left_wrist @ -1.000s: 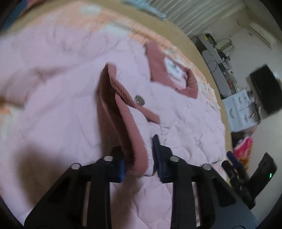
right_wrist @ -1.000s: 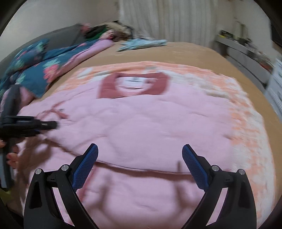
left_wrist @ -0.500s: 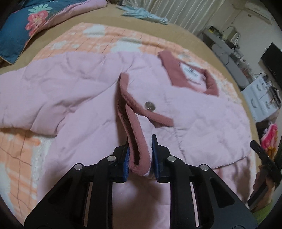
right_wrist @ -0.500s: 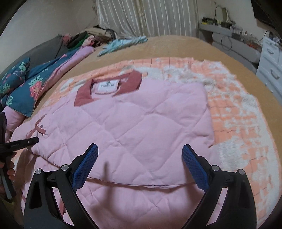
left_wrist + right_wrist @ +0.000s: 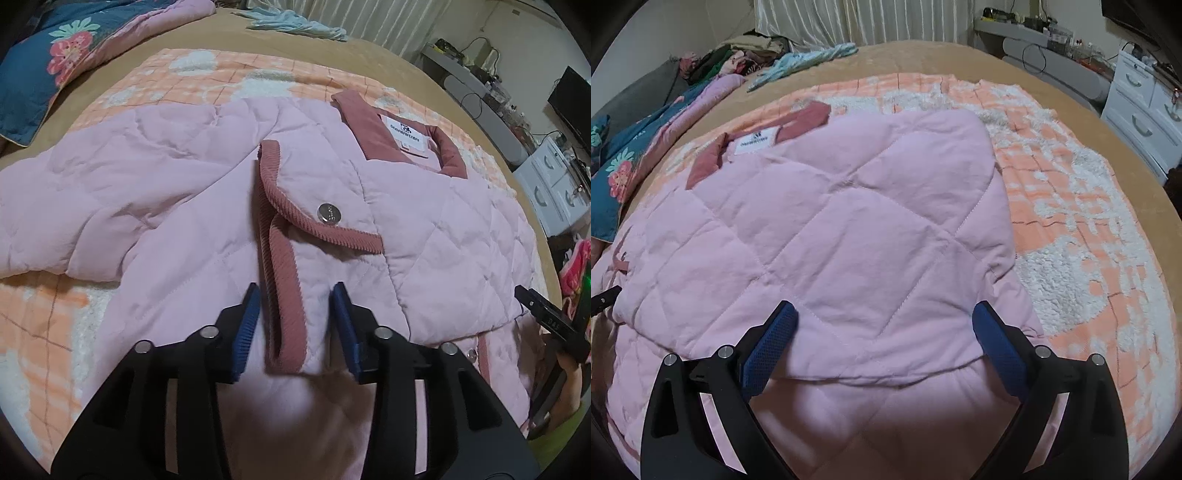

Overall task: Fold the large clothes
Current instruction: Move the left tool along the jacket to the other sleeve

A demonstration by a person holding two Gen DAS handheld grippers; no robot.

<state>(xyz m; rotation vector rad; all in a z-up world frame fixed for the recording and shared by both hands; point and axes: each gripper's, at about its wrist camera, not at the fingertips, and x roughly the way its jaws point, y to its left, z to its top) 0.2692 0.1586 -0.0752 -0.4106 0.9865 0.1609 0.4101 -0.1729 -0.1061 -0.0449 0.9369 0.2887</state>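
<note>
The left hand-held gripper (image 5: 295, 325) points steeply down at the bed; its jaws are opening, with the corduroy-trimmed sleeve cuff (image 5: 284, 314) lying between the blue pads (image 5: 246, 332), which stand clear of the fabric on both sides. The right hand-held gripper (image 5: 884, 347) is spread wide and holds nothing; its pads hover over the folded edge of the pink quilted jacket (image 5: 831, 240). In the left wrist view the jacket occupies the centre of the frame, with the sleeve folded across the body toward 12 o'clock. A silver snap button (image 5: 327, 213) sits on the cuff tab, just beyond the cuff. At 1 o'clock lies the dusty-rose collar (image 5: 447, 147) with a white label (image 5: 404, 136). The jacket rests on an orange-and-white checked blanket (image 5: 1089, 240), which covers a tan bed (image 5: 923, 59). A blue floral quilt (image 5: 33, 74) lies at 10 o'clock. A light blue garment (image 5: 809, 61) lies at 11 o'clock in the right wrist view, near the curtain (image 5: 857, 18). A white drawer unit (image 5: 1145, 110) stands at 2 o'clock.
</note>
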